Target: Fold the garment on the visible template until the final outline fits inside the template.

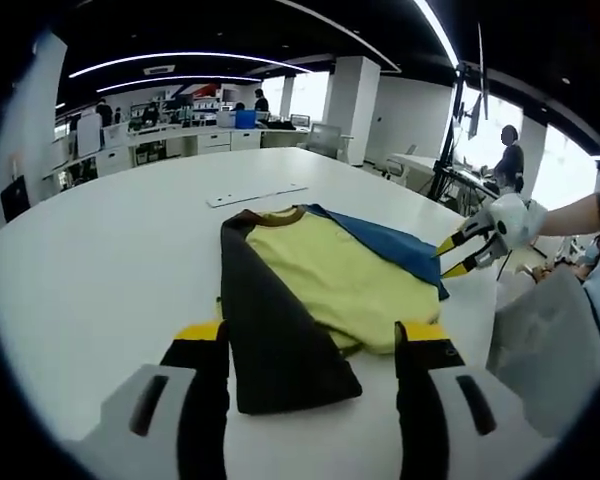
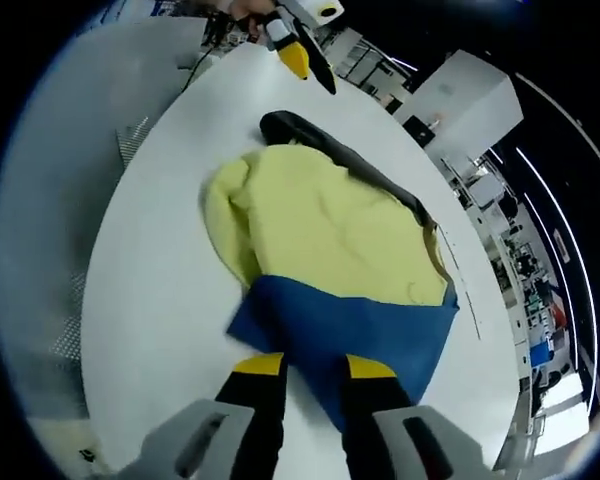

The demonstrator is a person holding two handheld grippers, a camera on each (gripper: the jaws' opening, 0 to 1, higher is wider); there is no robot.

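The left gripper (image 1: 320, 345) hung low with its two black, yellow-tipped jaws apart and nothing between them. In the right gripper view it (image 2: 305, 55) came in from the top, tips pointing down. The right gripper (image 2: 315, 370) had its jaws a little apart, with nothing seen gripped between them. In the left gripper view it (image 1: 468, 250) reached in from the right, held by a gloved hand (image 1: 515, 220) on a bare forearm (image 1: 575, 212).
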